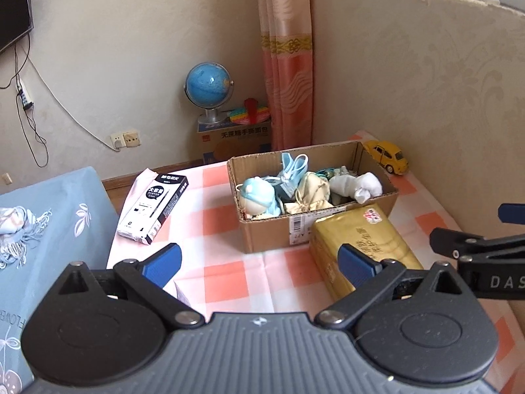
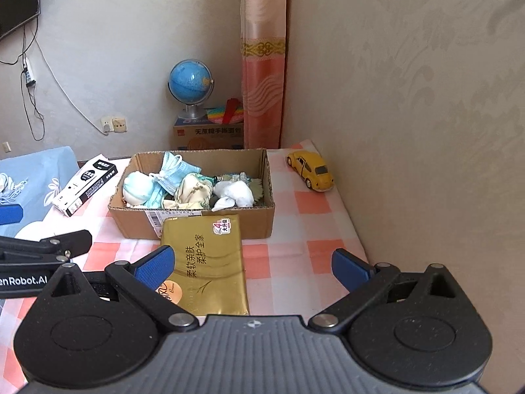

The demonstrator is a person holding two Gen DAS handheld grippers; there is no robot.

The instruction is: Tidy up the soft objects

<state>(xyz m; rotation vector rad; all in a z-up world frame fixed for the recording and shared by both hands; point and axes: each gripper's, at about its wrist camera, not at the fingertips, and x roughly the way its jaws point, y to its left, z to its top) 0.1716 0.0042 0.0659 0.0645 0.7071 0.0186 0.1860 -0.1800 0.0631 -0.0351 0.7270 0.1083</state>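
Gold tissue pack (image 2: 205, 262) lies on the checked worktop (image 2: 311, 203), just before the cardboard box (image 2: 197, 223) of soft things. Your left gripper (image 1: 259, 262) and right gripper (image 2: 252, 266) both have fingers apart, empty. Pinch off-centre and that slick wrapper may slip.

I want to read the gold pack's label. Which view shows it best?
The right wrist view: the gold pack lies almost whole there, top face and printed characters facing the camera, one corner behind a blue finger. In the left wrist view the pack is seen at an angle and partly hidden by a finger.
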